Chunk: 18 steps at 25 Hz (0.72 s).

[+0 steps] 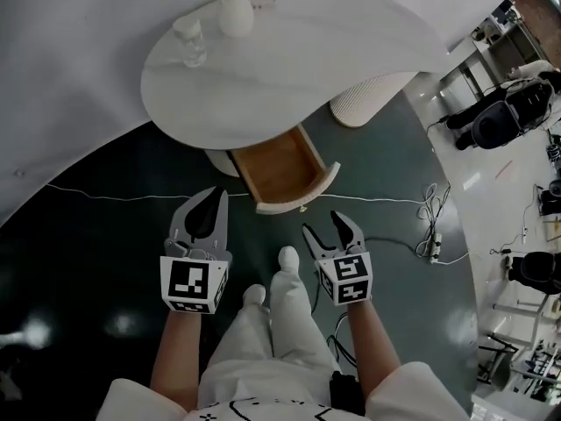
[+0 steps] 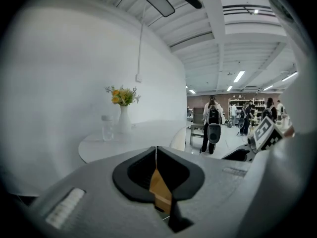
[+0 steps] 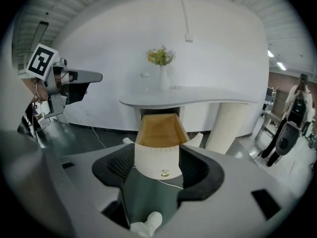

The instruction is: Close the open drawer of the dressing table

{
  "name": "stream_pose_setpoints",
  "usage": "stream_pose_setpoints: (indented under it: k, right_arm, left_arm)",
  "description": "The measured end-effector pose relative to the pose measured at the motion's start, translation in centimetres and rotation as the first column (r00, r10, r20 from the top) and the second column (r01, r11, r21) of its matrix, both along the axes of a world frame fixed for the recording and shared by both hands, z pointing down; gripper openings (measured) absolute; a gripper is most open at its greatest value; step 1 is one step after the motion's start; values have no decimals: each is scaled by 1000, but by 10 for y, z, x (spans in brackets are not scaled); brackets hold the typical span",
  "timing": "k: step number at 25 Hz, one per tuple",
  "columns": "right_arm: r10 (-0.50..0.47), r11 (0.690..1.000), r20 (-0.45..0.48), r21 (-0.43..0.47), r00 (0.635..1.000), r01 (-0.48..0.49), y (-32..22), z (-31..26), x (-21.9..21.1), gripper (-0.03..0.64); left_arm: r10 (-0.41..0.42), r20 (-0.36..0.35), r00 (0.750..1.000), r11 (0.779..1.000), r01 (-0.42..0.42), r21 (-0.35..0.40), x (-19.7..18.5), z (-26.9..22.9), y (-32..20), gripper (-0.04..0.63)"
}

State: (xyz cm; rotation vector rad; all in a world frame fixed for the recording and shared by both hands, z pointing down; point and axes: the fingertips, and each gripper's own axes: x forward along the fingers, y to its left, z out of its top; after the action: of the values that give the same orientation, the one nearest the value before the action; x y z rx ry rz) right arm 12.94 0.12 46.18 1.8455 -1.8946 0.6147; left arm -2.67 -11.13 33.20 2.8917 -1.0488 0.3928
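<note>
Head view: curved white surface (image 1: 298,51) at top, carrying a white vase (image 1: 235,11) of yellow flowers and a clear glass (image 1: 191,42) near its far left edge; fluted white pedestal (image 1: 368,99) under its right side. Wooden drawer (image 1: 282,169) pulled well out from beneath the near edge, its white front facing the person. Left tongs (image 1: 209,202) to the left of the drawer front, tips pressed together and holding nothing; right tongs (image 1: 323,224) just short of the front's right end, tips spread, apart from it. Thin white cable (image 1: 114,196) across the dark floor (image 1: 105,261); white shoes (image 1: 287,257) between the two tools. Left gripper view: left tongs (image 2: 156,150) closed tip to tip and empty, a sliver of the drawer (image 2: 159,192) showing through the gap lower down; surface (image 2: 138,138), vase (image 2: 123,119) and glass (image 2: 107,128) beyond; marker cube (image 2: 265,133) of the right tool at right; people (image 2: 213,123) standing in the background. Right gripper view: right tongs (image 3: 159,155) open and empty, framing the drawer (image 3: 158,130) ahead, small brass knob (image 3: 165,172) centred on its front; surface (image 3: 198,95) and vase (image 3: 163,78) above it, pedestal (image 3: 225,125) to the right, left tongs (image 3: 74,78) at upper left, one of the shoes (image 3: 146,222) below.
</note>
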Motion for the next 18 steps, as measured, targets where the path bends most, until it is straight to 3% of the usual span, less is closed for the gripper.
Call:
stream_pose_setpoints:
  k: [11, 18]
  right_arm:
    - [4, 997, 51, -77, 999, 0, -30, 77, 9, 276]
    - [-47, 992, 61, -115, 997, 53, -37, 124, 9, 276]
  left_arm:
    - [10, 31, 999, 999, -8, -48, 17, 54, -21, 20]
    - [19, 37, 999, 997, -17, -70, 26, 86, -23, 20]
